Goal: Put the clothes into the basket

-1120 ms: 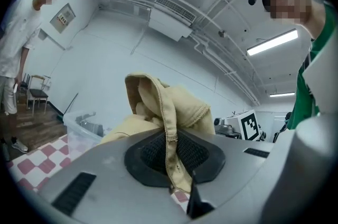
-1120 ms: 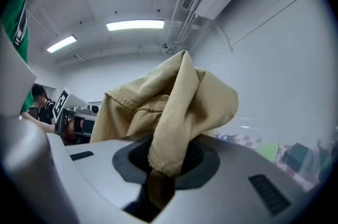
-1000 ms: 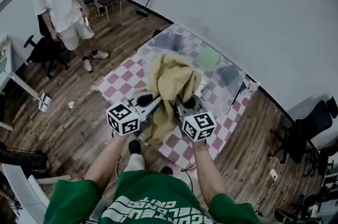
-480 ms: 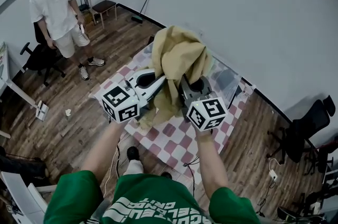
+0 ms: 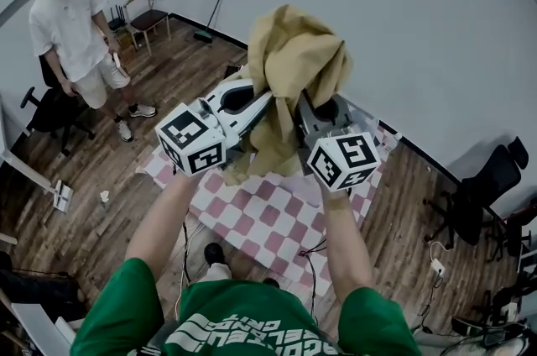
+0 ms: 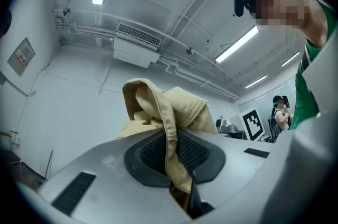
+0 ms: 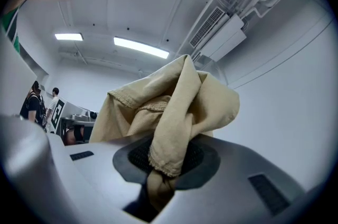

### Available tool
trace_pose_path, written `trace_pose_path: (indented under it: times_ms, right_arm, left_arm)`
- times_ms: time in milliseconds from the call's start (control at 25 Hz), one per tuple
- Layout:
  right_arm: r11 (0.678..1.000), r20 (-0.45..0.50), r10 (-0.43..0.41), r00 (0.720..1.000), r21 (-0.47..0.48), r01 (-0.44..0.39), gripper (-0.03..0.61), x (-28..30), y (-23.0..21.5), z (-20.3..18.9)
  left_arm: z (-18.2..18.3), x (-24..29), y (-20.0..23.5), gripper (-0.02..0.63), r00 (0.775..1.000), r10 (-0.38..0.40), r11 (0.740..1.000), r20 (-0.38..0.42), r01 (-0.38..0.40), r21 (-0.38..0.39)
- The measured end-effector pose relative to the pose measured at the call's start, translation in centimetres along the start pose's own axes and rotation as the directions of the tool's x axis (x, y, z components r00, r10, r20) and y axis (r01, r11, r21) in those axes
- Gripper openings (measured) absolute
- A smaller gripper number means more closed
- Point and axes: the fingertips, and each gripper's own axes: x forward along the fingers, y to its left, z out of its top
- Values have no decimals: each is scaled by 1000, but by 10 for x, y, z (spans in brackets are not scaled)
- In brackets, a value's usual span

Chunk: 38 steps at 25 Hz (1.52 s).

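Observation:
A tan garment [image 5: 289,69] hangs bunched between my two grippers, held high above the checkered table [image 5: 268,216]. My left gripper [image 5: 267,104] is shut on one hemmed edge of the tan garment [image 6: 169,122], which passes between its black pads. My right gripper [image 5: 302,107] is shut on another fold of the tan garment [image 7: 179,106], and both point slightly upward. The cloth's lower end [image 5: 252,165] dangles in front of the table. No basket shows in any view.
A person in a white shirt [image 5: 71,27] stands on the wooden floor at the left, near a chair [image 5: 149,14] by the wall. A black office chair [image 5: 482,199] stands at the right. Clear bins [image 5: 373,132] sit at the table's far end.
Both grippers have risen together with the tan garment, lifting it off the table to well above it. The person at the left has shifted slightly.

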Motion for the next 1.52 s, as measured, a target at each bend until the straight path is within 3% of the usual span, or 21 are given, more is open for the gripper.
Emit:
trace_pose_path:
  times_ms: [440, 640, 880, 1240, 1520]
  right_arm:
    - [977, 38, -183, 982, -107, 186, 69, 26, -46, 47]
    - [949, 60, -277, 959, -138, 282, 69, 28, -75, 70]
    - [913, 54, -379, 924, -144, 382, 69, 24, -125, 70]
    - [883, 34, -441, 897, -164, 441, 69, 8, -194, 60]
    - [874, 78, -444, 893, -181, 451, 69, 18, -246, 81]
  left_arm:
    - [38, 54, 35, 26, 982, -184, 983, 41, 182, 32]
    - [55, 88, 41, 26, 960, -276, 960, 50, 273, 54]
    - [45, 140, 49, 26, 938, -344, 939, 39, 342, 46]
    - [19, 210, 45, 26, 930, -368, 930, 26, 367, 31]
    - [31, 263, 60, 26, 926, -374, 926, 46, 370, 75]
